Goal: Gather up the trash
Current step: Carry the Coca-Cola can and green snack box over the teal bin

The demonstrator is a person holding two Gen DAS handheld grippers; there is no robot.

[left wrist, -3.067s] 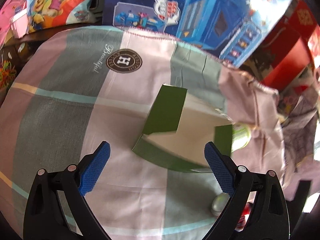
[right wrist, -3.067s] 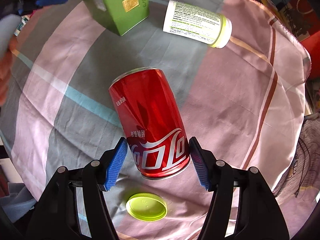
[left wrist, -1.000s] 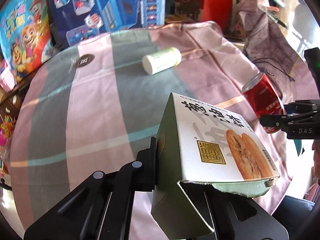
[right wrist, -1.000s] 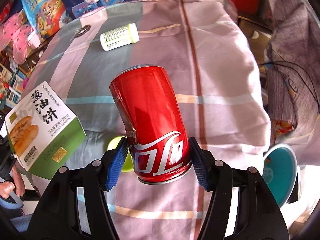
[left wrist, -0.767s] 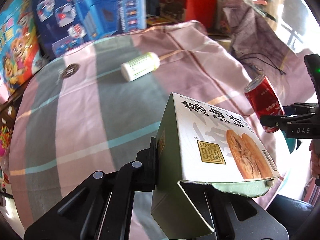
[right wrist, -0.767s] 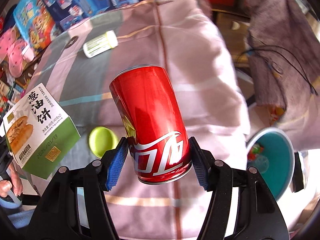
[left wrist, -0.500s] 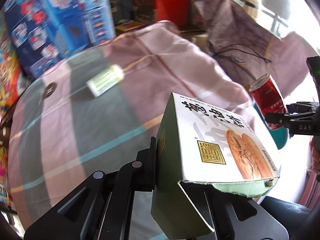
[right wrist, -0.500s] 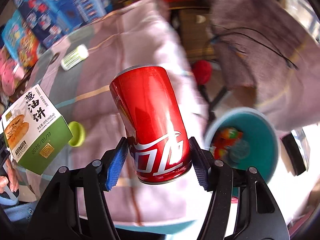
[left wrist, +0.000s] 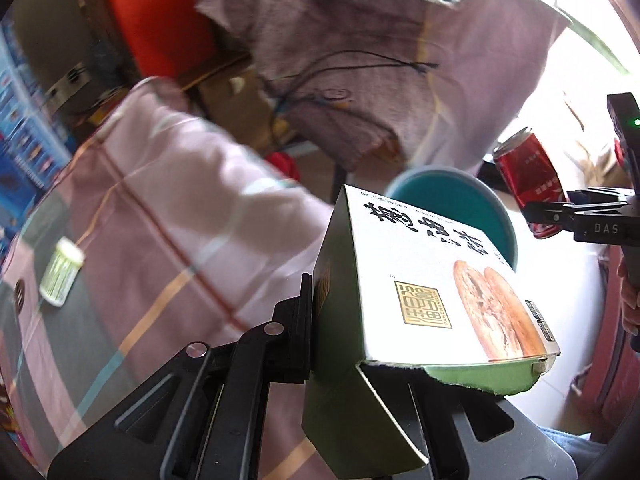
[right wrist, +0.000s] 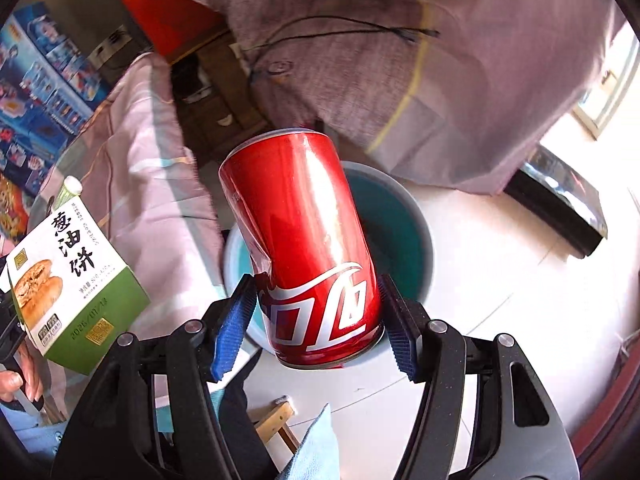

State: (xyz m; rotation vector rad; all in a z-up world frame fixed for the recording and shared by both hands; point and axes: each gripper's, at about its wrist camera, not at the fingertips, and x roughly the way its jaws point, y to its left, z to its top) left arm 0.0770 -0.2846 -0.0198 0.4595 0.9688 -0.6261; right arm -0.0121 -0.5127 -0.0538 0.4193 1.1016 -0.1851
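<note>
Pink plaid cloth [left wrist: 168, 184], teal bin [right wrist: 404, 232], white floor [right wrist: 500, 280]

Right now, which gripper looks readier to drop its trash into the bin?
The right gripper: its red soda can hangs directly over the teal round bin, while the left's green cardboard box sits beside it.

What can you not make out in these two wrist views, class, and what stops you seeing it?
- Inside of the teal bin: right wrist view, the red can covers most of it; left wrist view, the green box hides it.
- Right finger of the left tool: left wrist view, behind the box.
- White bottle label: left wrist view, too small and blurred.
- Can's top: both views, turned away.
</note>
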